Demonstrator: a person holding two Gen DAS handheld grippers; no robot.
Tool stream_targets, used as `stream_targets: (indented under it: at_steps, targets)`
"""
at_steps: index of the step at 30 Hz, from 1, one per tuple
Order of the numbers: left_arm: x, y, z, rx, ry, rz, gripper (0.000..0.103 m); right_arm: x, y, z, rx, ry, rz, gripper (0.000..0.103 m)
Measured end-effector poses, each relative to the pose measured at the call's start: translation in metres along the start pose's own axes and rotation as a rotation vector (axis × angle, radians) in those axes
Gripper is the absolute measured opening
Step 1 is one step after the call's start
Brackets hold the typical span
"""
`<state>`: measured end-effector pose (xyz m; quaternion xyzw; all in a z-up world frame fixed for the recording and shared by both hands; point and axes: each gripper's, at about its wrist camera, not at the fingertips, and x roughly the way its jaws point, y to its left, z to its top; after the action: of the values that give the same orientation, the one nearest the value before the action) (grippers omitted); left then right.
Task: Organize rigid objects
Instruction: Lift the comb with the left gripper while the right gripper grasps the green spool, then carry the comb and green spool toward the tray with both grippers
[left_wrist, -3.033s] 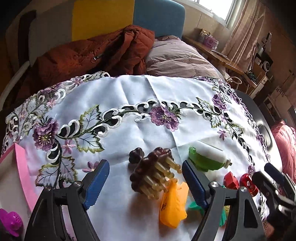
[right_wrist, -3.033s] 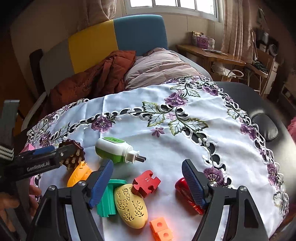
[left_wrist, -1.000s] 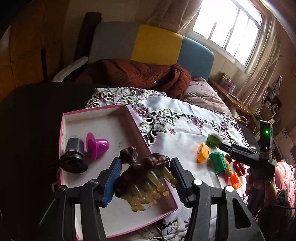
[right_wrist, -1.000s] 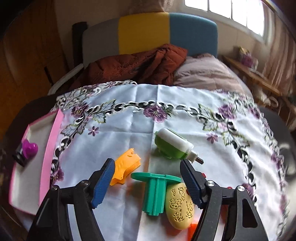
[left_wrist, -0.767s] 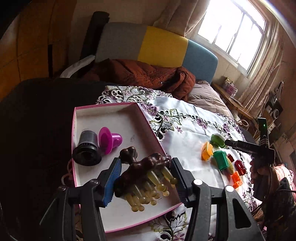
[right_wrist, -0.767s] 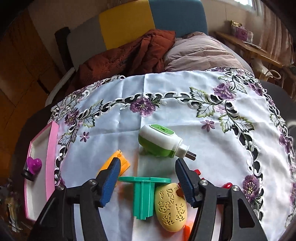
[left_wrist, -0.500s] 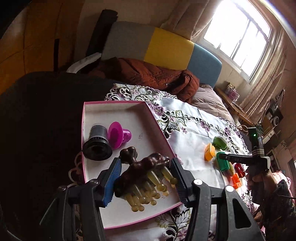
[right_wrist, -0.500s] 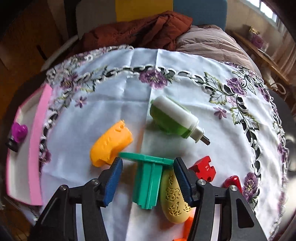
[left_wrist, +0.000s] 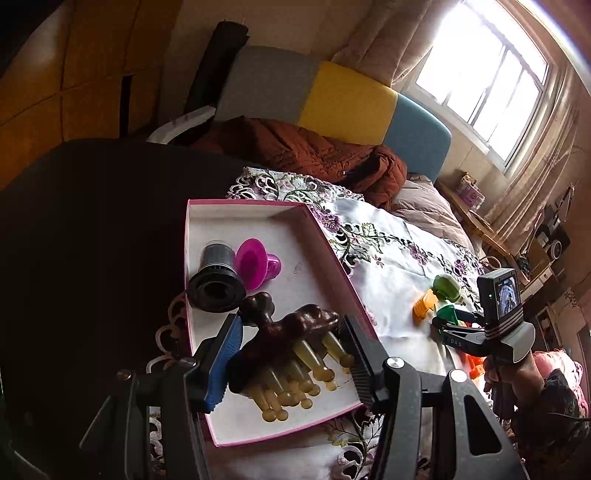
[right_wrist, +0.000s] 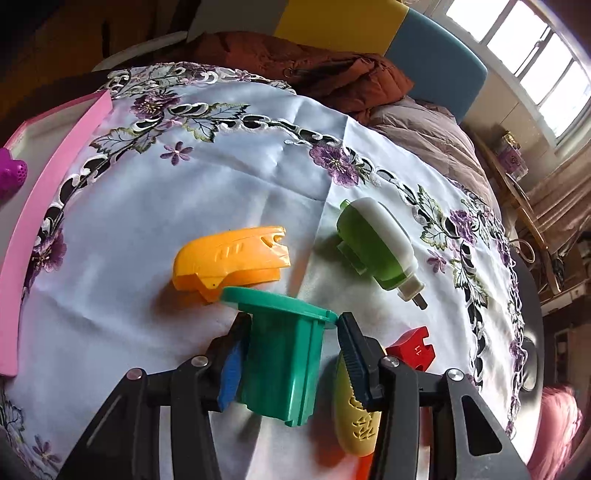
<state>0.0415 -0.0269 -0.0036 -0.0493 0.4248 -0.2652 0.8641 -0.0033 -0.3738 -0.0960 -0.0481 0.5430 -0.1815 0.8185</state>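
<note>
White embroidered cloth (right_wrist: 221, 177) covered the tabletop, and the pink-rimmed tray (left_wrist: 334, 254) sat at its left edge, the place I judged the loose pieces were meant to be gathered. Inside it a black cylinder (left_wrist: 216, 284) and a magenta cup (left_wrist: 255, 267) lay side by side on their sides. My left tongs (left_wrist: 291, 360) pinched the brown massage comb (left_wrist: 288, 332) across its body, amber prongs pointing down, held over the tray's near half; I judged it ready to be let go there. My right tongs (right_wrist: 291, 354) straddled the green flanged block (right_wrist: 284, 350), lying on the cloth. The blue pad touched its side, but a sliver of gap showed at the other pad, so I could not tell whether the grip had closed. Just beyond lay the orange shell (right_wrist: 232, 258) and, further right, the green-and-white plug-in bottle (right_wrist: 376, 243); the red puzzle piece (right_wrist: 412, 350) and the yellow perforated oval (right_wrist: 354, 413) sat just right of the tongs.

Only the left view showed the tray's contents whole; the right view caught just its rim and the cup's edge, but resolved the small pieces clearly.
</note>
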Motion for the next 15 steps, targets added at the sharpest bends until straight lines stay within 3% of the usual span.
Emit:
stream_targets:
  at_steps: [3, 9, 15]
  targets:
    - [-0.002, 0.001, 0.0, -0.002, -0.008, 0.008, 0.055, -0.011, 0.001, -0.001, 0.006, -0.04, -0.006, 0.039]
    - [-0.003, 0.007, -0.004, -0.011, -0.009, 0.024, 0.055, -0.053, 0.013, 0.003, -0.006, -0.176, -0.054, 0.038]
    - [-0.008, 0.013, -0.007, -0.02, -0.017, 0.037, 0.055, -0.091, 0.039, 0.012, -0.033, -0.287, -0.036, 0.038]
